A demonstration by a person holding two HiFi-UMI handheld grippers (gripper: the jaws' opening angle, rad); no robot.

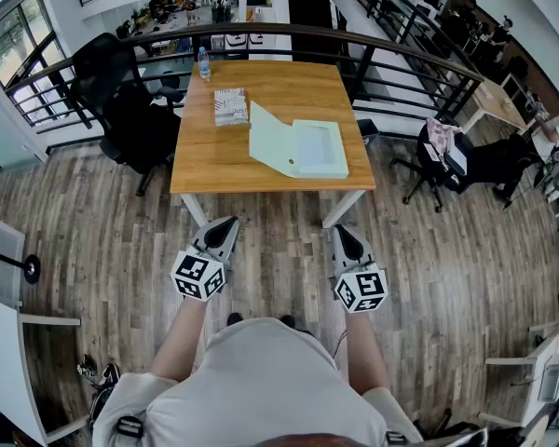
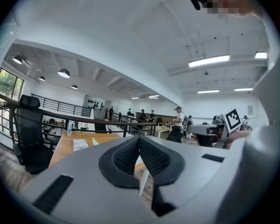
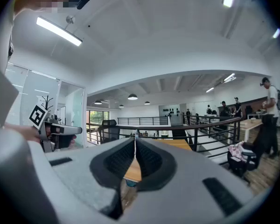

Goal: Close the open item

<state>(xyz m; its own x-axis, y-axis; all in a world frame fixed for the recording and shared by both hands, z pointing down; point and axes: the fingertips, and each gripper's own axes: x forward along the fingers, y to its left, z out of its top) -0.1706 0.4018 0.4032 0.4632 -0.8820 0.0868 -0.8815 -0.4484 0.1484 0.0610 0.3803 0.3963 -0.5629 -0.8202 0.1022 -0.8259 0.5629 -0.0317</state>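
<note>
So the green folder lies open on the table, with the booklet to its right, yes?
No: the head view shows the booklet left of the open green folder, not right. The folder does lie open on the table.

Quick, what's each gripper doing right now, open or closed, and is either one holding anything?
Left gripper: closed, jaws together, holding nothing.
Right gripper: closed, jaws together, holding nothing.

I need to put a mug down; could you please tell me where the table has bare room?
The table is bare at its far right, beyond the open green case, and its near left corner, before the booklet. The case crowds the near right; a water bottle stands far left.
</note>
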